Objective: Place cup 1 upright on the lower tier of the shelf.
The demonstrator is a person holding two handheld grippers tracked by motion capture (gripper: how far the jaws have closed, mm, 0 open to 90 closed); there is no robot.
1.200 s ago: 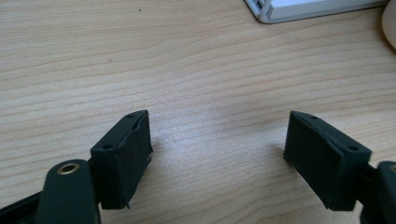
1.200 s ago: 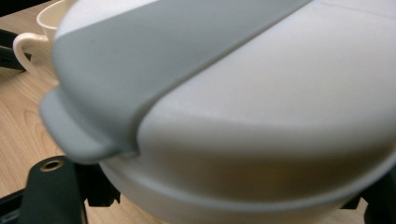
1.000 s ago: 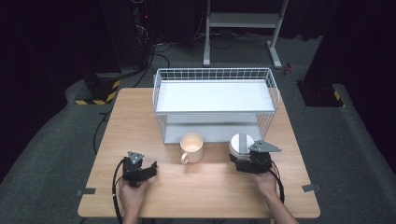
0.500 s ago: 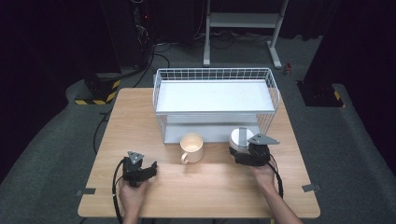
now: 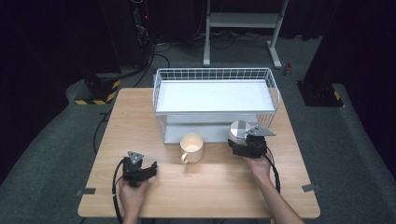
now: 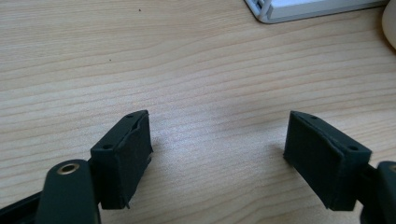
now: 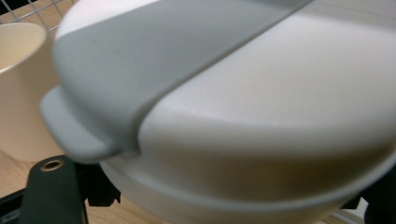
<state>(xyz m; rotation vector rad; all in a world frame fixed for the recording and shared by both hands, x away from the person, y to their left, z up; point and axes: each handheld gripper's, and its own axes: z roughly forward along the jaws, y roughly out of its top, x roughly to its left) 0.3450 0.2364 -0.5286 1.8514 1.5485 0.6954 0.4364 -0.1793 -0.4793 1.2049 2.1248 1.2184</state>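
My right gripper [image 5: 239,140] is shut on a round white container with a grey lid [image 5: 238,130], just in front of the white wire rack [image 5: 212,70]. In the right gripper view the container [image 7: 261,116] sits very close between the jaws, with a cream mug [image 7: 18,93] to its left. The mug [image 5: 192,147] stands on the table between my two hands. My left gripper [image 5: 148,169] rests on the wood at the front left, open, with bare table between its pads [image 6: 123,154].
The rack has two tiers, and its lower shelf opens toward me behind the mug. A corner of the rack [image 6: 289,9] and the mug's edge [image 6: 390,23] lie ahead of the left gripper. Bare wooden table [image 5: 210,186] stretches across the front; dark floor and cables surround it.
My right gripper has carried the container away from me, toward the rack's lower shelf. The left gripper and the mug have stayed where they were.
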